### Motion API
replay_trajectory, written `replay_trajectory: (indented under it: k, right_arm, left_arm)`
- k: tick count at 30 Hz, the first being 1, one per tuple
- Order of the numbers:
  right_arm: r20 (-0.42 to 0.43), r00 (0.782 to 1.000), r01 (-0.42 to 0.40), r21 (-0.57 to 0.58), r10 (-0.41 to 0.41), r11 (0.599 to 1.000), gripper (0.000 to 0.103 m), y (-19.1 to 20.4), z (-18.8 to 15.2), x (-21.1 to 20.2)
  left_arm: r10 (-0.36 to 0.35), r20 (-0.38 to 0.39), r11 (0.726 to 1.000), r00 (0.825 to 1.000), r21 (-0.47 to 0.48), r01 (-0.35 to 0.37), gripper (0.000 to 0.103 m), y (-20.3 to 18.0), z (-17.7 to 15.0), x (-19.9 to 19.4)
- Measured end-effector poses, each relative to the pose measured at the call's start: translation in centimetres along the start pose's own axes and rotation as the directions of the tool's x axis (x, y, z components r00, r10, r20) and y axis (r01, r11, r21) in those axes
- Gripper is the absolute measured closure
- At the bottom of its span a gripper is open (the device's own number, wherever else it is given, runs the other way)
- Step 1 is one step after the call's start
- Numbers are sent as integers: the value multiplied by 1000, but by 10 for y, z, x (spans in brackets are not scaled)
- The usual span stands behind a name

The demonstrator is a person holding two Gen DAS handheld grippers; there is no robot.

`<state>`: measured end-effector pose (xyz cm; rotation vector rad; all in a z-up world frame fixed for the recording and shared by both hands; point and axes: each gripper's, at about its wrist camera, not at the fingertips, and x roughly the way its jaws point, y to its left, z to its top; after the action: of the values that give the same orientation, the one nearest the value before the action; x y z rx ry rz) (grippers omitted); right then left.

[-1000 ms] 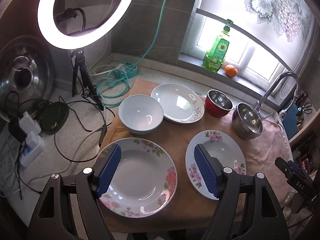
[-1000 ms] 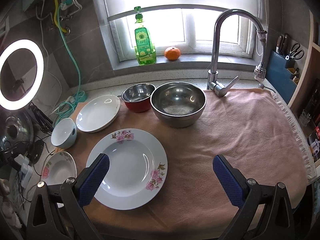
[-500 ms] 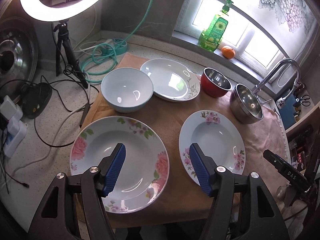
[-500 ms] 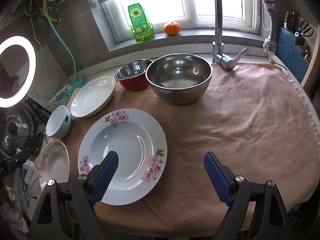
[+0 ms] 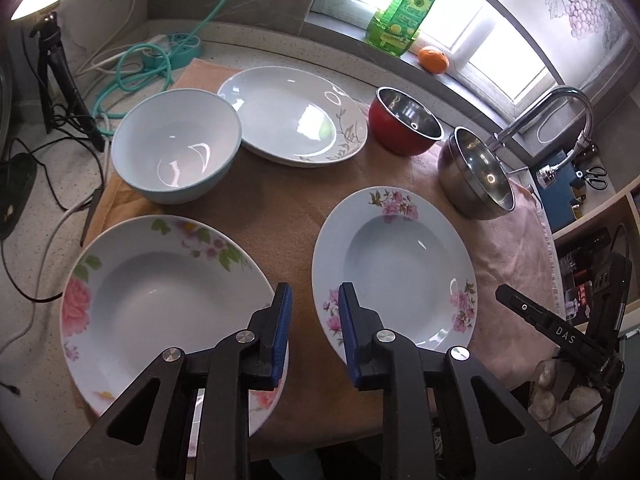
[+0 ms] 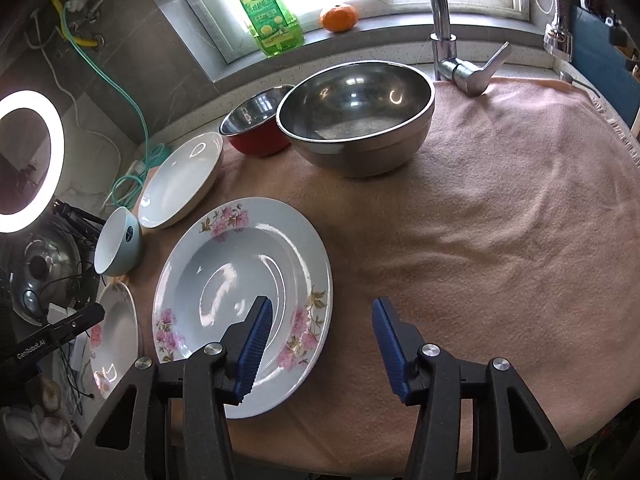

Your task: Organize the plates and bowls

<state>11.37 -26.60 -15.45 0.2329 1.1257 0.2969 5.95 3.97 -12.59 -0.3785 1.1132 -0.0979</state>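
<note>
A rose-patterned deep plate (image 5: 160, 300) lies at the near left of the towel, and a pink-blossom plate (image 5: 394, 268) lies to its right. Behind them stand a pale blue bowl (image 5: 176, 156), a white plate with a leaf sprig (image 5: 292, 116), a red bowl with steel inside (image 5: 404, 124) and a large steel bowl (image 5: 476, 172). My left gripper (image 5: 314, 316) is open with narrow jaws, low over the gap between the two flowered plates. My right gripper (image 6: 320, 332) is open, its left finger over the right rim of the pink-blossom plate (image 6: 240, 284).
A peach towel (image 6: 500, 220) covers the counter. A faucet (image 6: 448, 40) stands at the back right, a green soap bottle (image 6: 266, 12) and an orange (image 6: 338, 18) on the sill. Cables and a teal hose (image 5: 152, 56) lie at the left, by a ring light (image 6: 24, 160).
Both grippers have moved down and forward toward the plates. The left jaws have narrowed a lot; the right jaws have narrowed somewhat and now straddle the pink-blossom plate's right rim.
</note>
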Motion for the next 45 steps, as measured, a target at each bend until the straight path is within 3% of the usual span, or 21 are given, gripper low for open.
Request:
replay_trajectory:
  k: [5,19,45]
  right_arm:
    - [-37,999,-22,25,23,999,64,-10,3,15]
    - [-116,988,-88,128,103,988,66,-31,13,46]
    - [-152,967,-179,164,204,970,84,-29,14,55]
  left_arm:
    - [-11,-39,1000,999,-5,11,82,-4,5,17]
    - [19,-86,999,996,-25,-21,82,-2,27,49]
    - [27,-129,999,991,-22,-30,90,-1,27,62]
